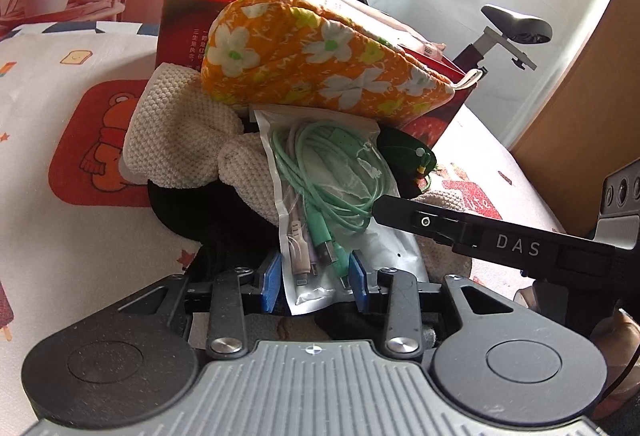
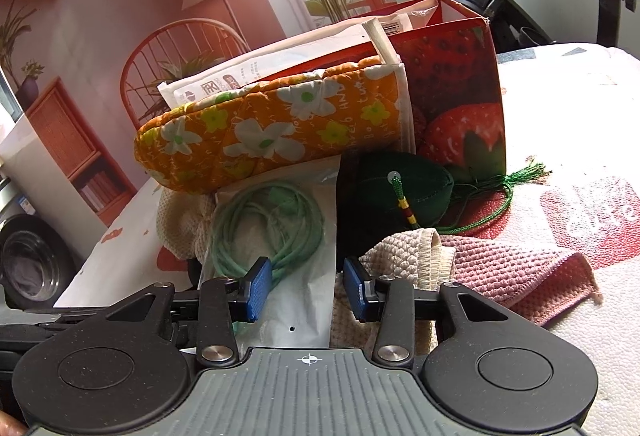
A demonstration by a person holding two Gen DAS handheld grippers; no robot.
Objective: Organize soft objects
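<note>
A clear bag of green and lilac cables [image 1: 324,196] lies on a pile of soft things on the bed. My left gripper [image 1: 314,278] is open, its blue pads either side of the bag's near end. My right gripper [image 2: 306,290] is open over the same bag [image 2: 280,236]; its finger shows in the left wrist view [image 1: 460,226]. An orange flowered oven mitt [image 1: 316,56] leans on top of the pile against a red strawberry box [image 2: 452,96]. A cream knitted piece [image 1: 180,132], a dark green pouch with a tassel [image 2: 396,192] and a pink knitted cloth [image 2: 520,268] lie around.
White paper packets [image 2: 280,64] stick out of the red box. A black garment [image 1: 208,216] lies under the pile. The bed cover [image 1: 80,140] has cartoon prints. An exercise bike [image 1: 500,28] stands behind the bed and a wooden door [image 1: 592,96] on the right.
</note>
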